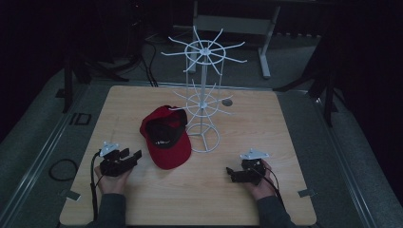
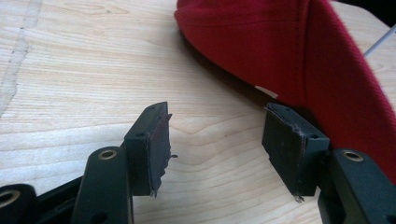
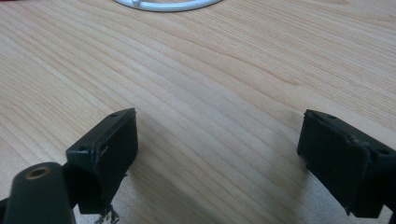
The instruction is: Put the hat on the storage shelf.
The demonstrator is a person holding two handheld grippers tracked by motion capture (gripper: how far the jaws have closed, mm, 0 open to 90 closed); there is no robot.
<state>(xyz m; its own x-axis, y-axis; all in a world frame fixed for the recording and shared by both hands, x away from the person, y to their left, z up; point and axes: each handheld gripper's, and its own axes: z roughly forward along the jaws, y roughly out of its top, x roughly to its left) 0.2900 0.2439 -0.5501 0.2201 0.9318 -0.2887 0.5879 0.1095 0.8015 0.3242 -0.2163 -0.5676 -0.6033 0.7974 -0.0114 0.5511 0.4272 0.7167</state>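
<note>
A wooden table (image 1: 142, 199) carries a white wire rack (image 1: 203, 95) at centre. Just beside its base, at nine o'clock, lies a red cap (image 1: 166, 137), probably waiting to be hung. The left gripper (image 1: 132, 156), jaws apart, faces the cap; the right gripper (image 1: 232, 174) rests spread wide and empty.

From my remote seat I see a light wooden table (image 1: 247, 199) with rounded corners, its grain running across, standing on a grey floor (image 1: 28, 142). The room beyond is very dark (I cannot make out any wall). Behind the table a pale metal desk frame (image 1: 233, 23) stands on a long foot. Black stand legs (image 1: 71, 80) rise at the table's far left corner and more (image 1: 323, 85) at the far right. A black cable loop (image 1: 62, 169) lies on the floor at the left. Light falls dimly on the tabletop.
</note>
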